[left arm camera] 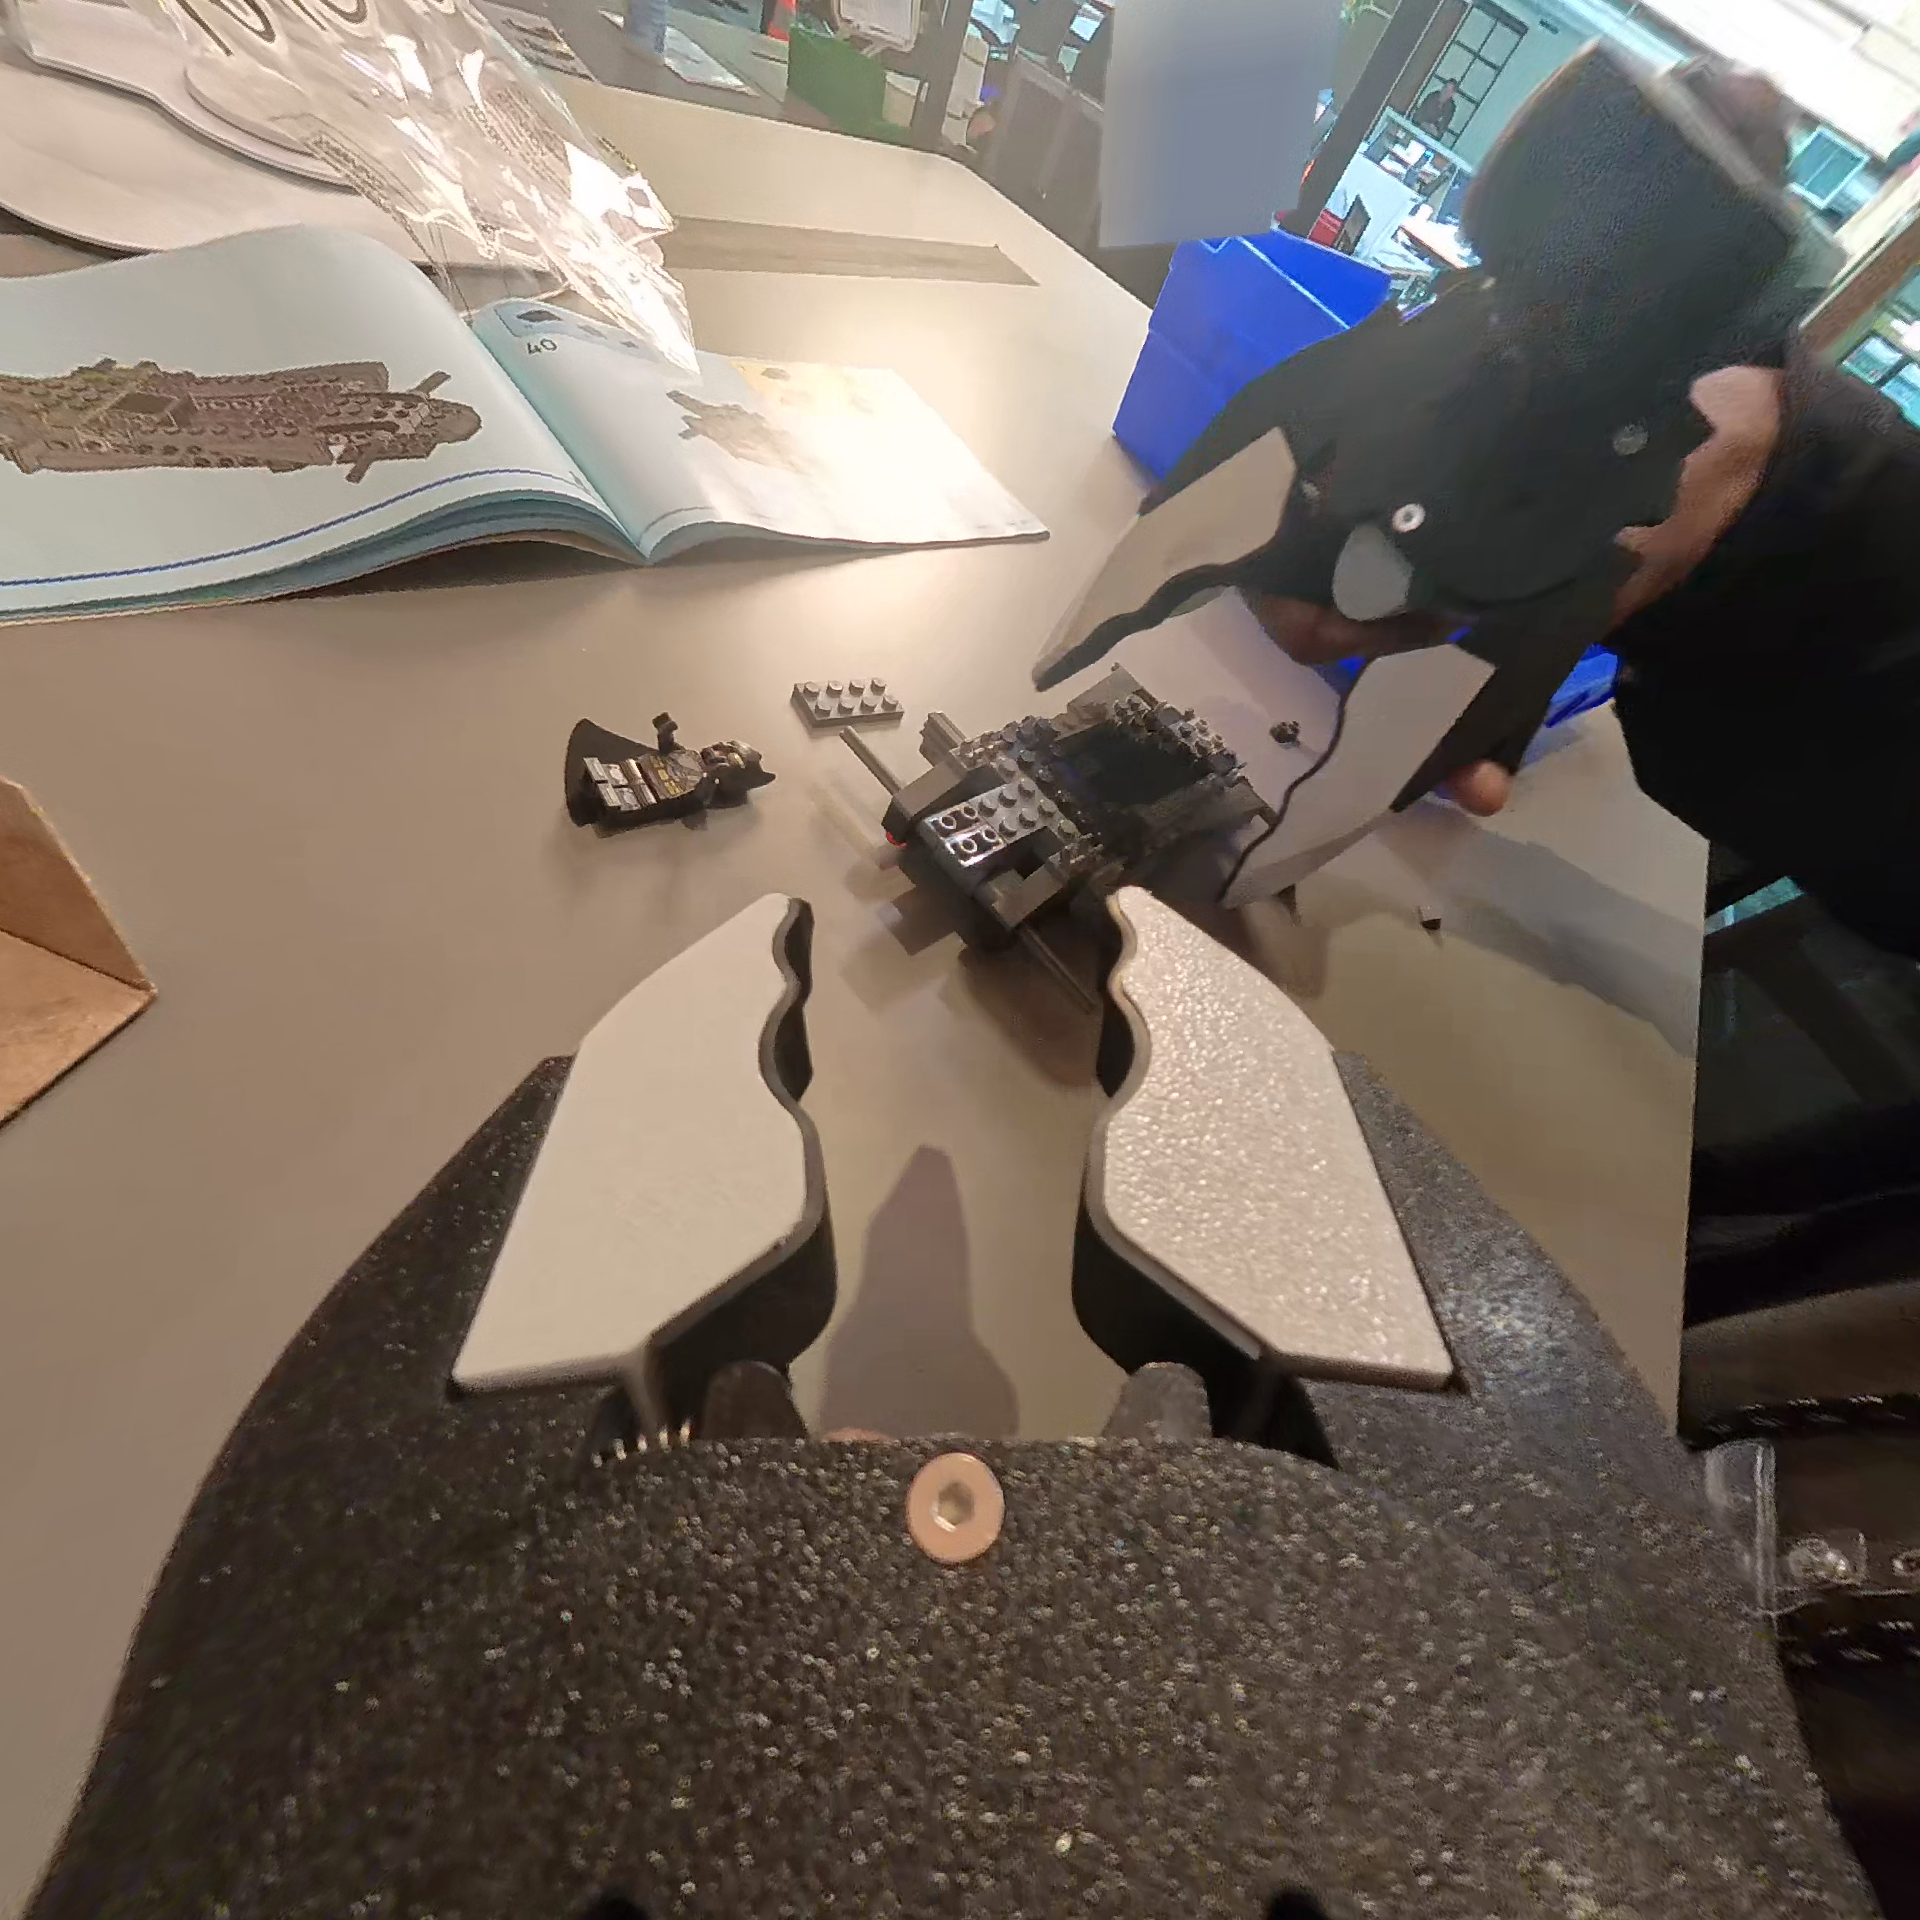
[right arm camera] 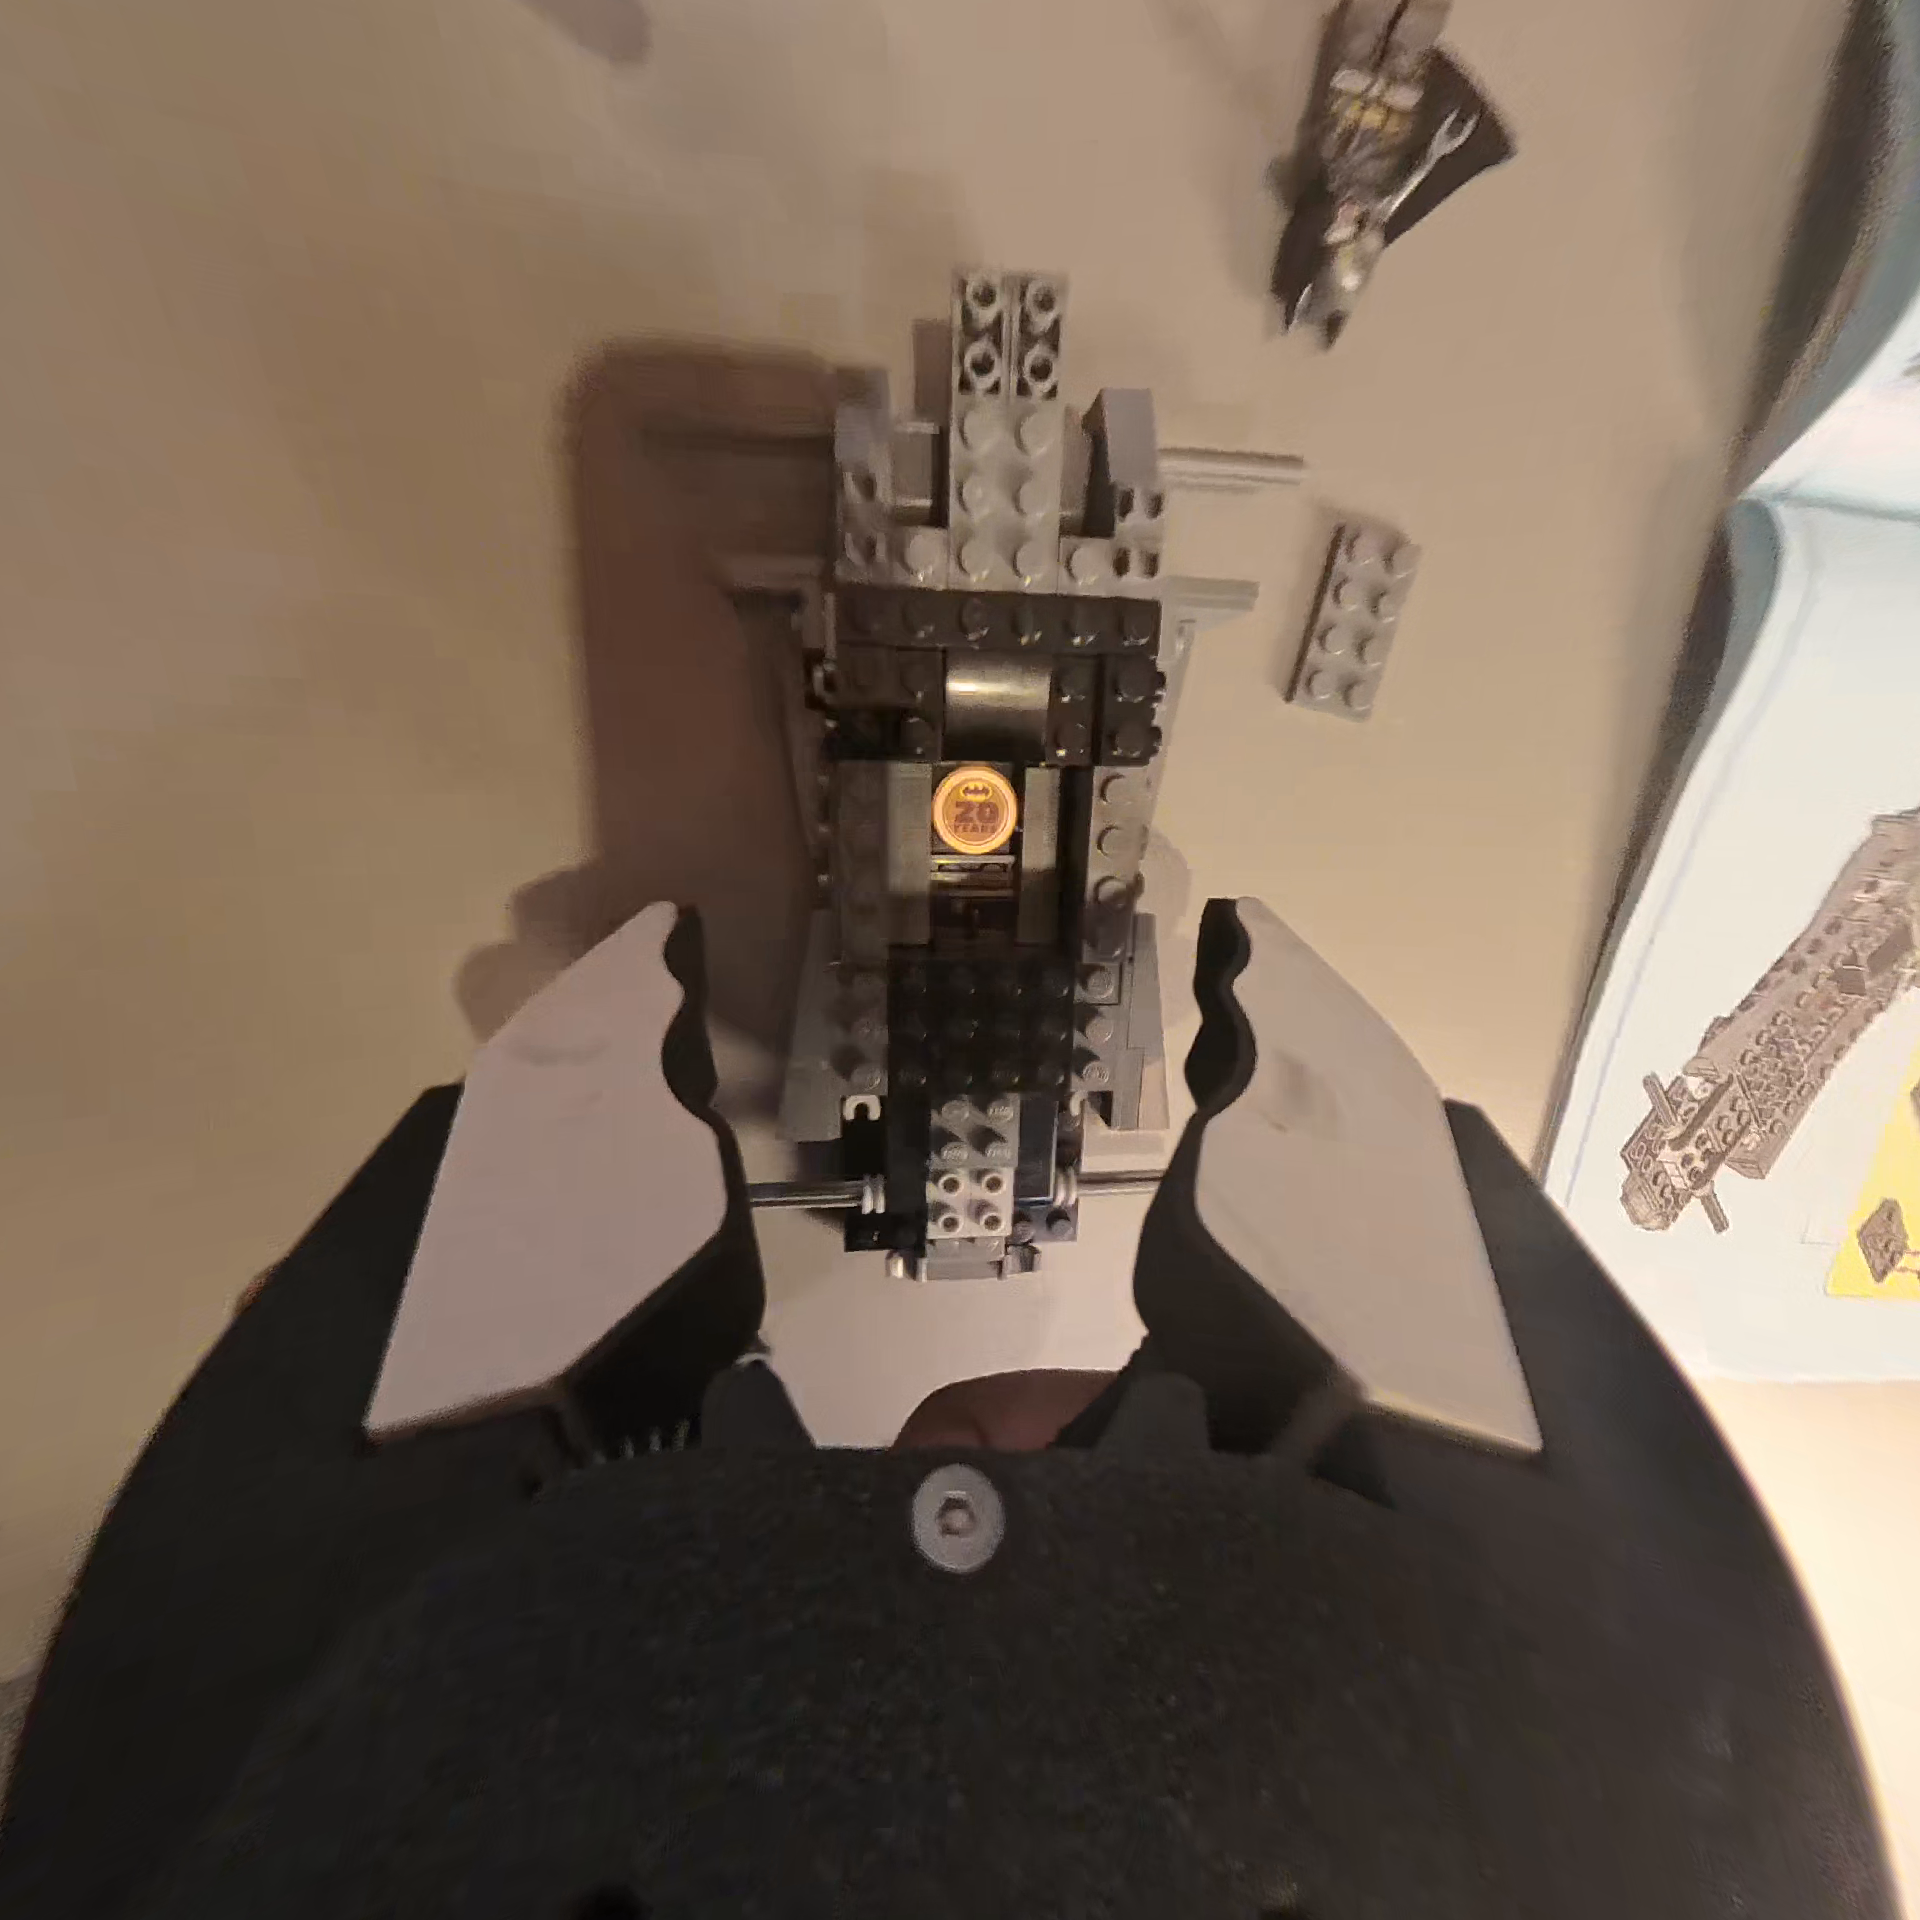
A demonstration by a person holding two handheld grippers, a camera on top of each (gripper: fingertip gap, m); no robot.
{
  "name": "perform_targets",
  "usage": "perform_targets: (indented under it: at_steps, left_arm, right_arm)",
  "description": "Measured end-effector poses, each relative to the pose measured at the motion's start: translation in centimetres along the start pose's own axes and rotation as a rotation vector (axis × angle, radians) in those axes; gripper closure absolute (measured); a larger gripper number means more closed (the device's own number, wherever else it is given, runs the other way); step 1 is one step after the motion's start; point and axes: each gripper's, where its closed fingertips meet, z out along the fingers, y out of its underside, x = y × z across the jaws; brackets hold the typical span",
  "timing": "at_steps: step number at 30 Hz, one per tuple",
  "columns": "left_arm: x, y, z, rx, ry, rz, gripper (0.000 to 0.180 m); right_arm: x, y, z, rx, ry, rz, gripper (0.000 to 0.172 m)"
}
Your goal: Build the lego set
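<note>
On a grey table [left arm camera: 312, 935], a small caped toy figure [left arm camera: 665, 774] lies flat, a loose studded grey plate [left arm camera: 847, 701] just beside it, and a half-built grey-and-black brick model [left arm camera: 1070, 810] stands toward the right edge, its middle an unfilled hollow. The left gripper [left arm camera: 956, 914] rests near the model, fingers spread and grasping nothing. The right gripper [right arm camera: 940, 920] hangs over it, fingers wide, clear of both sides. An open instruction booklet [left arm camera: 312, 436] lies toward the far edge.

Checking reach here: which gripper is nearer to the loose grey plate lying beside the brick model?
Left. The left gripper is open, low before the brick model, with the grey plate just beyond. The right gripper is open above the model, farther off.
</note>
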Motion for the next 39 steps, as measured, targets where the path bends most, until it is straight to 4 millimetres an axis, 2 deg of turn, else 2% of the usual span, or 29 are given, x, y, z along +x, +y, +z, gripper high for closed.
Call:
perform_targets:
  at_steps: [2,3,9,14,17,21,23,29,33,39]
  left_arm:
    - [0.2,0.2,-0.1,-0.002,0.003,-0.011,0.127]
    - [0.3,0.3,-0.1,-0.005,0.001,-0.015,0.127]
    - [0.8,0.9,0.6,-0.041,0.005,-0.085,0.127]
    - [2.7,1.2,2.6,-0.054,0.070,-0.280,0.127]
    - [2.7,1.9,4.1,-0.075,0.021,-0.421,0.122]
    - [3.3,1.8,4.8,-0.034,0.047,-0.628,0.123]
    - [3.8,2.2,5.3,-0.039,0.070,-0.672,0.123]
    - [5.4,0.2,6.7,0.065,0.193,-0.776,0.107]
    - [4.5,-1.5,6.4,0.181,0.210,-0.831,0.110]
    - [3.8,-2.2,6.3,0.238,0.226,-0.867,0.121]
  right_arm:
    - [0.4,0.5,0.6,-0.054,-0.003,0.001,0.088]
    - [0.5,0.4,0.7,-0.051,-0.015,0.023,0.099]
    - [0.9,0.7,0.3,-0.025,0.016,0.209,0.101]
    - [0.6,0.2,-0.9,0.079,0.076,0.418,0.102]
    - [0.0,-0.4,-1.3,0.135,0.105,0.522,0.102]
    - [-0.2,-0.8,-1.6,0.191,0.162,0.624,0.102]
    - [-0.1,-1.2,-2.0,0.236,0.191,0.669,0.102]
    - [-0.4,-3.3,-2.7,0.341,0.288,0.708,0.102]
    - [-0.7,-4.3,-2.9,0.385,0.345,0.720,0.102]
    - [-1.1,-5.2,-3.2,0.429,0.429,0.726,0.102]
